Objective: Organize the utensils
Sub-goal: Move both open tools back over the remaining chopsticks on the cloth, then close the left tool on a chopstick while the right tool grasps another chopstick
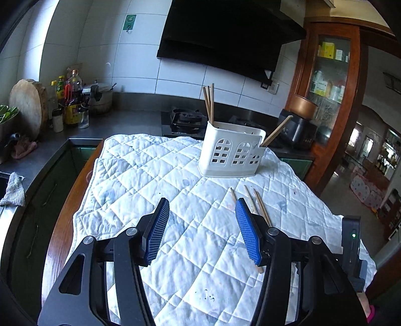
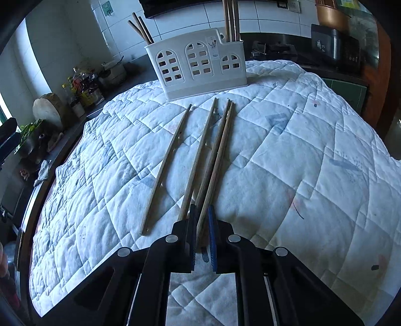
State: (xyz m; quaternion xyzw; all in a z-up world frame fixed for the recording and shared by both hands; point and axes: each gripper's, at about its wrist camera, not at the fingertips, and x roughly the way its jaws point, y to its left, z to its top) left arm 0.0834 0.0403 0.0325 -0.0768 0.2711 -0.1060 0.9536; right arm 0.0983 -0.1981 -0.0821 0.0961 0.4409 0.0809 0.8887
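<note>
Sorting the chopsticks into the white utensil holder (image 2: 198, 65) is partly done, judging from how things lie: several wooden chopsticks already stand upright in it, a bunch in one end compartment (image 2: 231, 20) and a few leaning out of the other end (image 2: 140, 27), while the middle section looks empty through its window-shaped cut-outs. The holder stands at the far edge of the white quilted cloth (image 2: 300, 163) that covers the desk.

Four loose chopsticks (image 2: 198, 155) lie on the cloth in front of the holder, running lengthwise toward it. One lies apart on the left (image 2: 166, 165), one in the middle, and two lie touching side by side on the right (image 2: 223, 150).

The right gripper (image 2: 201, 220) is down at the near ends of these sticks, its jaws drawn nearly together, and the blue pads appear to pinch the near end of the right-hand pair; whether it grips one or both I cannot tell, since the sticks overlap there. The middle stick passes just beside the left jaw.

The left gripper (image 1: 201, 213) hovers over bare cloth with its jaws apart and nothing between them, the loose chopsticks lying just beyond its right pad (image 1: 246, 233).

Left to do, as I judge it: lift the pinched stick or pair into the holder, then gather the remaining ones the same way. The thin sticks on soft cloth may slip or cross in the grip
</note>
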